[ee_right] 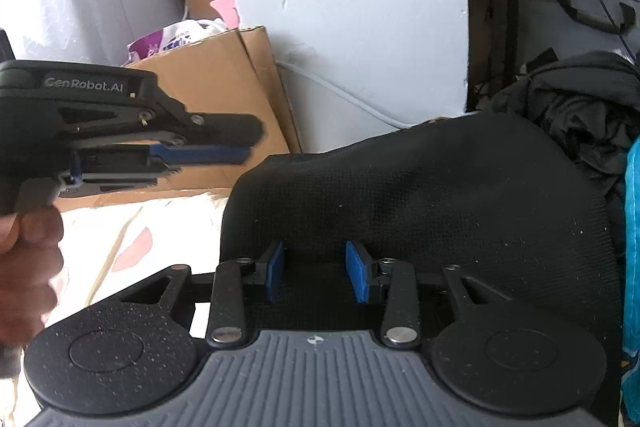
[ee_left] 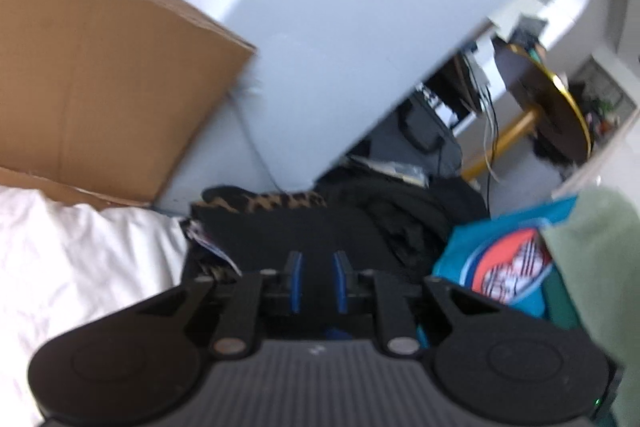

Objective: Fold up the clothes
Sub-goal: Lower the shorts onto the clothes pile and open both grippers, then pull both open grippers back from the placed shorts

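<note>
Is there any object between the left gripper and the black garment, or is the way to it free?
Nothing visible blocks it. In the right wrist view the left gripper hangs in open air left of the black garment, apart from it, with only the cardboard box behind.

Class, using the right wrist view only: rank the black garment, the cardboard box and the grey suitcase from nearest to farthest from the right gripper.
1. black garment, directly at the right gripper
2. cardboard box, behind, to the left
3. grey suitcase, far back, upper right
</note>
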{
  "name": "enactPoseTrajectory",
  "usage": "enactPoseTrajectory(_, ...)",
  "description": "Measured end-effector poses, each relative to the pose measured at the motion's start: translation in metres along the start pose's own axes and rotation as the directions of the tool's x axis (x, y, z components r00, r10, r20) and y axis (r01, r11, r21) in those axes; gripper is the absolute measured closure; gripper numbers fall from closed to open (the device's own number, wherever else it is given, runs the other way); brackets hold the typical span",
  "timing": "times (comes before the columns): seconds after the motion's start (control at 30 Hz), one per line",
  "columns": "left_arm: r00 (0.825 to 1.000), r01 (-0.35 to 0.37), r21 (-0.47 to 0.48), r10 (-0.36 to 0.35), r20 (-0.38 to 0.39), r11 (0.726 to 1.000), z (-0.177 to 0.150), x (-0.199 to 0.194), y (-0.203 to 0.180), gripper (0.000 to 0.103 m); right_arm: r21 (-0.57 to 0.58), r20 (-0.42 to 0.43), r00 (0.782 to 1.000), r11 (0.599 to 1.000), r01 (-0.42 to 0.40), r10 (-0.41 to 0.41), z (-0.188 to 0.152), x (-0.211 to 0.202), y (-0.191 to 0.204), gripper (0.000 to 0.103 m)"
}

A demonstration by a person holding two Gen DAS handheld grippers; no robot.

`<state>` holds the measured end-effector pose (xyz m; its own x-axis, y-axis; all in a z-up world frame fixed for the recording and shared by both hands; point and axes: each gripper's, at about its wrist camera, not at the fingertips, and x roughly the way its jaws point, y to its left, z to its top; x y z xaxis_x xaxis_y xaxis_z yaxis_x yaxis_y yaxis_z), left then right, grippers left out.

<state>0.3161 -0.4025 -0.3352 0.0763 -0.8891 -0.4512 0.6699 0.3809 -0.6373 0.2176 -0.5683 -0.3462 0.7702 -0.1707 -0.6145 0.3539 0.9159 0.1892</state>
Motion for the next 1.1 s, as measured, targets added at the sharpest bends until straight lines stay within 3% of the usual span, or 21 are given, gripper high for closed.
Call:
enactPoseTrajectory(0.43, 0.992, -0.102, 0.134, 0.110, -0.054, 0.986, -0.025, 0.015, -0.014, 0.083, 0.072, 0.049, 0.995, 0.994, 0.082, -0.085, -0.010, -0.040, -0.034, 0.066)
enactPoseTrajectory(0.6, 0.992, -0.102, 0.153, 0.111, -0.056, 0.983, -0.030, 0.023, 0.001, 0.092, 0.048, 0.034, 0.985, 0.985, 0.166, -0.168, -0.019, -0.047, -0.059, 0.066)
enactPoseTrajectory(0.7, 0.993, -0.098, 0.147, 0.106, -0.045, 0.984, -0.033, 0.024, 0.012, 0.101, 0.062, 0.009, 0.973, 0.971, 0.229, -0.230, -0.027, -0.048, -0.079, 0.066)
enactPoseTrajectory(1.0, 0.972, -0.211, 0.095, 0.219, -0.081, 0.973, -0.032, 0.019, 0.032, 0.099, 0.146, -0.117, 0.961, 0.953, 0.267, -0.251, -0.051, -0.050, -0.107, 0.066)
enactPoseTrajectory(1.1, 0.974, -0.206, 0.089, 0.213, -0.077, 0.974, -0.040, 0.005, 0.035, 0.097, 0.156, -0.135, 0.956, 0.947, 0.281, -0.261, -0.057, -0.053, -0.105, 0.065)
